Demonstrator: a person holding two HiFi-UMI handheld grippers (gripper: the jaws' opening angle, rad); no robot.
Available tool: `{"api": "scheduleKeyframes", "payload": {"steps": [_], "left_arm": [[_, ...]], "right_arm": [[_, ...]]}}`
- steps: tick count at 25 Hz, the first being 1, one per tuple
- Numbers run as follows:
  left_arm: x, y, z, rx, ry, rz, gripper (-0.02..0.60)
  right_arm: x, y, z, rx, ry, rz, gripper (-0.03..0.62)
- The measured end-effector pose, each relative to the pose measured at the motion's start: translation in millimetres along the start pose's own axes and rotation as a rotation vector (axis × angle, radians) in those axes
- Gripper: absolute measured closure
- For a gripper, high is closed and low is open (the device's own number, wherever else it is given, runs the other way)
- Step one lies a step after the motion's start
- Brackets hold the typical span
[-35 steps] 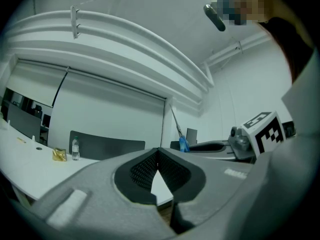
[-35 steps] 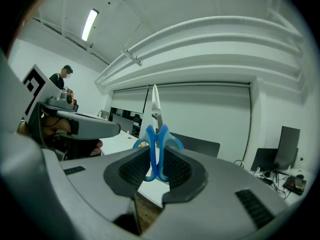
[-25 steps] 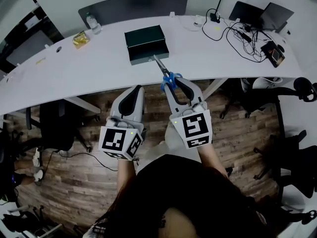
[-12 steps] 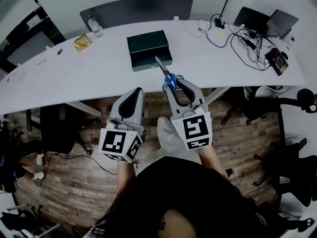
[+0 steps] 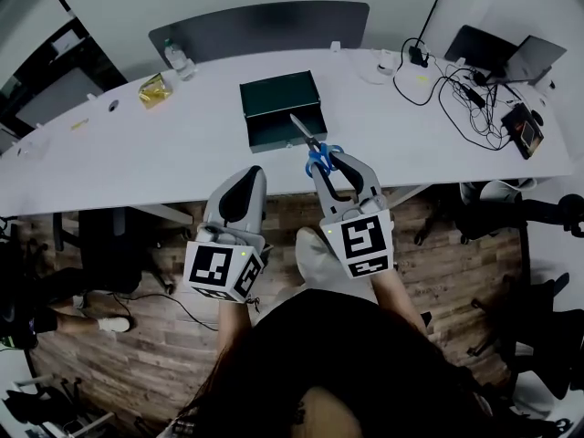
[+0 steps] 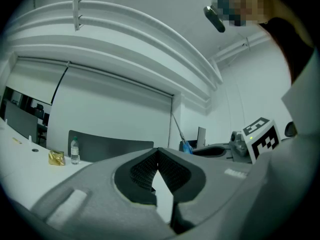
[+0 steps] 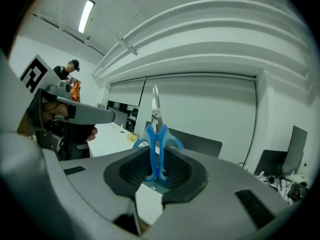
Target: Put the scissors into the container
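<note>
Blue-handled steel scissors [image 7: 155,134], judged light, stiff and sharp-tipped, are pinched by the handles in the right gripper [image 5: 336,162], near the front wall of the dark green rectangular container [image 5: 283,133]. The left gripper [image 6: 158,151] is pressed together, empty.

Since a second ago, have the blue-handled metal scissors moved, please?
Yes. The blue-handled scissors in the right gripper advanced across the white table's near edge, toward the dark green rectangular container.

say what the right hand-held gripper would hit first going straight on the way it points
Probably the green container: the scissors in the right hand-held gripper point at its near side, though height is unclear.
</note>
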State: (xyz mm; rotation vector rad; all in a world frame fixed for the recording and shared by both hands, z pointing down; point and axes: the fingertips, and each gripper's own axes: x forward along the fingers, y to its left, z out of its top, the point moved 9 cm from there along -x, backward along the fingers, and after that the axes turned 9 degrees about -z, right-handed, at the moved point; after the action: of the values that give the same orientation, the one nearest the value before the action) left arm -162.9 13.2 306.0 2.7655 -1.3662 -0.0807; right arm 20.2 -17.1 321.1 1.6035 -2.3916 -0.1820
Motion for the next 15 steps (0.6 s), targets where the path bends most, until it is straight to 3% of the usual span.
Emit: {"api": "scheduleKeyframes", "payload": {"steps": [15], "left_arm": [[67.5,55.1,0.5,-0.007,0.011,0.024,0.571]], "right_arm": [[85.3,-28.5,-13.2,-0.081,0.045,0.093,0.505]]}}
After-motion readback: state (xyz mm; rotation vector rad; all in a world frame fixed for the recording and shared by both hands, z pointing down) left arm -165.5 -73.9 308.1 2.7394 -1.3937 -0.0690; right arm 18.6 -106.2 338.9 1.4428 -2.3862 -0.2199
